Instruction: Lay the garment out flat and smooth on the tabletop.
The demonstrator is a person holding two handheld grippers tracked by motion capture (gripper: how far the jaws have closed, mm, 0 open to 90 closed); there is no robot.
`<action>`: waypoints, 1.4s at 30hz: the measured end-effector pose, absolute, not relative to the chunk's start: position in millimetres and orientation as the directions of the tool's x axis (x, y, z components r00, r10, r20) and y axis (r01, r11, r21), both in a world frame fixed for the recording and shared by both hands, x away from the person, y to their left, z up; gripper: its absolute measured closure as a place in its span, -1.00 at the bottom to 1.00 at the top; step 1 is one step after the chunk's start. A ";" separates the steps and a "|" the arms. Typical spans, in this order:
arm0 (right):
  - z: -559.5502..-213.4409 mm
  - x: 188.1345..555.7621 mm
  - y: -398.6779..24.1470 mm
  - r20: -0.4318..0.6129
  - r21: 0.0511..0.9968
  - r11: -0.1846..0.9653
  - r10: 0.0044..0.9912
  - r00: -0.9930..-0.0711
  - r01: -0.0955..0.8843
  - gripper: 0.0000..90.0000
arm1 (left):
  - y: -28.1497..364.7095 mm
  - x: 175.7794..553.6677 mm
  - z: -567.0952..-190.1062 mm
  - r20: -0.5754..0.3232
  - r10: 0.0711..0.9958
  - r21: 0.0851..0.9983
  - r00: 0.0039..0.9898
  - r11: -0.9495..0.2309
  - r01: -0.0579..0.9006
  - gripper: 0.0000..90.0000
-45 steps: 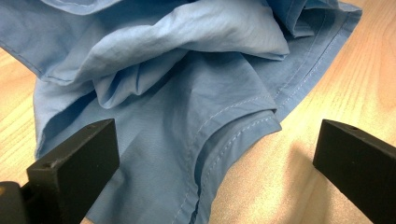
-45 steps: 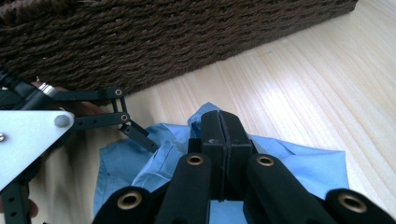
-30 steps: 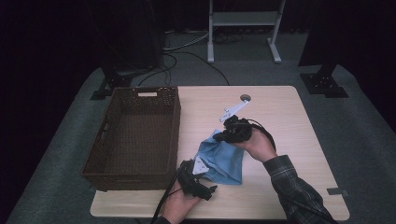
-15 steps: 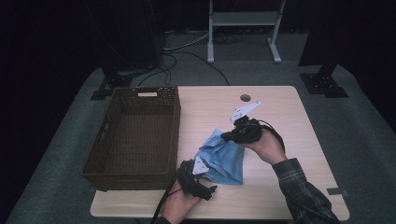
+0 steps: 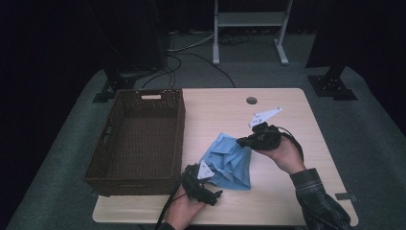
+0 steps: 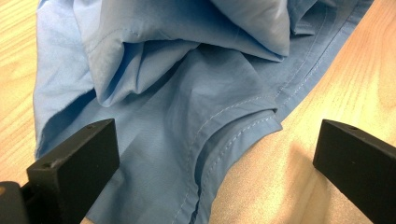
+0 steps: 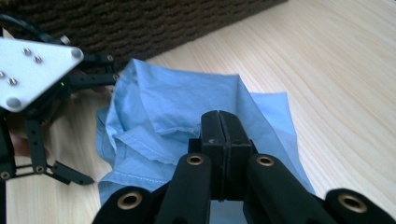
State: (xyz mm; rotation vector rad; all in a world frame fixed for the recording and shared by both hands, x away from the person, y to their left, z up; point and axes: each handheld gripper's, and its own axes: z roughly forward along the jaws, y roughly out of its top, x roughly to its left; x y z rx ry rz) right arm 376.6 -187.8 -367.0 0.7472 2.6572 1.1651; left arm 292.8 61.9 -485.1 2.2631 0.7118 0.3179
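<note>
A crumpled blue cloth (image 5: 227,163) lies on the wooden table (image 5: 277,201) to the right of the basket. My right gripper (image 5: 241,141) is at the cloth's upper right edge, jaws shut with a fold of the cloth (image 7: 187,107) pinched and drawn up toward them. My left gripper (image 5: 215,182) rests at the cloth's lower left corner. In the left gripper view its jaws stand wide open (image 6: 215,149) on either side of a stitched hem corner (image 6: 233,135), not pressing it. The right gripper view also shows the left gripper (image 7: 42,102) beyond the cloth.
A dark brown wicker basket (image 5: 181,129), empty inside, stands on the table's left half, close to the cloth. A round cable hole (image 5: 251,100) sits near the table's far edge. Behind the table is a metal stand (image 5: 249,28) with cables on the floor.
My right gripper has moved to the right, pulling the cloth's upper edge with it so the cloth spreads wider. The left gripper has stayed in place.
</note>
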 end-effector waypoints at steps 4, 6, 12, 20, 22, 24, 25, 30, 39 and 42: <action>-370.4 374.3 -195.2 0.066 0.723 0.570 0.505 -0.860 0.390 1.00 | 61.9 292.8 -485.0 0.015 0.578 0.711 0.816 -0.580 0.398 -1.00; -371.5 373.2 -198.9 0.069 0.726 0.563 0.512 -0.856 0.395 1.00 | 61.9 292.8 -485.0 0.015 0.578 0.711 0.816 -0.580 0.398 -1.00; -373.5 368.0 -211.5 0.075 0.738 0.541 0.529 -0.845 0.404 1.00 | 62.0 292.8 -485.0 0.015 0.577 0.711 0.816 -0.580 0.397 -1.00; -378.4 361.2 -226.2 0.088 0.751 0.512 0.548 -0.832 0.417 1.00 | 61.9 292.8 -485.1 0.015 0.578 0.711 0.816 -0.580 0.397 -1.00; -380.0 359.3 -229.8 0.094 0.753 0.505 0.552 -0.828 0.422 1.00 | 61.9 292.8 -485.1 0.016 0.578 0.711 0.816 -0.580 0.397 -1.00; -381.5 357.0 -233.3 0.099 0.755 0.498 0.558 -0.824 0.428 1.00 | 61.9 292.8 -485.1 0.015 0.578 0.711 0.816 -0.580 0.397 -1.00; -382.2 356.0 -235.0 0.098 0.755 0.497 0.559 -0.823 0.427 1.00 | 61.9 292.8 -485.1 0.015 0.578 0.711 0.816 -0.580 0.397 -1.00; -385.7 350.5 -241.8 0.100 0.761 0.484 0.570 -0.816 0.432 1.00 | 61.9 292.8 -485.1 0.014 0.578 0.711 0.816 -0.580 0.398 -1.00; -391.6 345.4 -254.7 0.109 0.758 0.468 0.595 -0.796 0.454 1.00 | 62.0 292.8 -485.0 0.014 0.577 0.711 0.817 -0.580 0.398 -1.00; -393.6 344.4 -259.7 0.112 0.757 0.464 0.603 -0.790 0.461 1.00 | 61.8 292.7 -485.2 0.012 0.578 0.712 0.816 -0.578 0.399 -1.00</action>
